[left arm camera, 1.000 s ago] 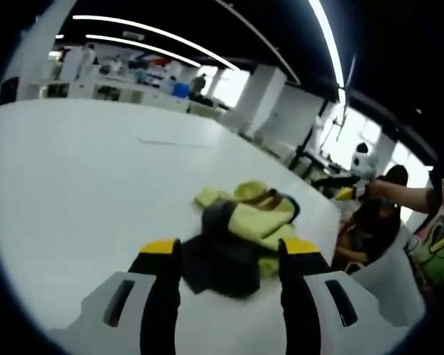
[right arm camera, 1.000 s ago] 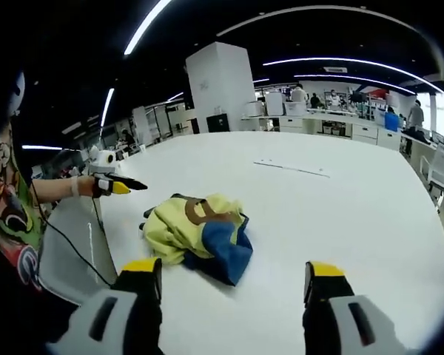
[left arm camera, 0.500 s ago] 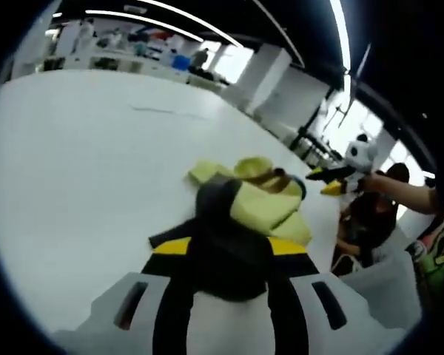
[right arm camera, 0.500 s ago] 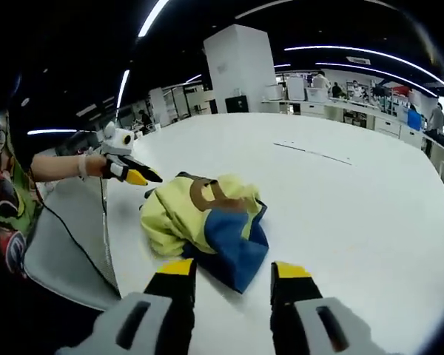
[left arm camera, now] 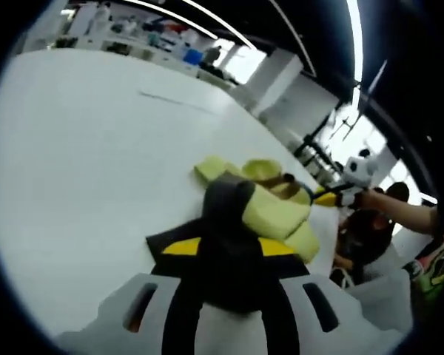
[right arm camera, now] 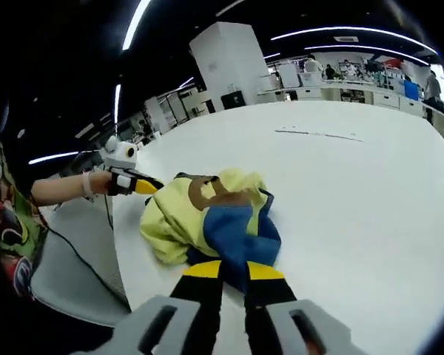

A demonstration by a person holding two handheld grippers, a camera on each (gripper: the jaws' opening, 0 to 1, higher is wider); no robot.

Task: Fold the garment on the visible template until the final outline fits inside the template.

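With the crumpled yellow-and-blue garment point(right arm camera: 207, 218) bunched near the white table's point(right arm camera: 370, 192) edge and both tongs, the left gripper point(left arm camera: 220, 248) and right gripper point(right arm camera: 234, 271), clamped on its dark and blue folds, I'd say draw them apart gently to spread it flat before any folding.

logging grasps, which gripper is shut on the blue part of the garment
The right gripper: it pinches the garment's blue panel, whereas the left gripper grips dark fabric.
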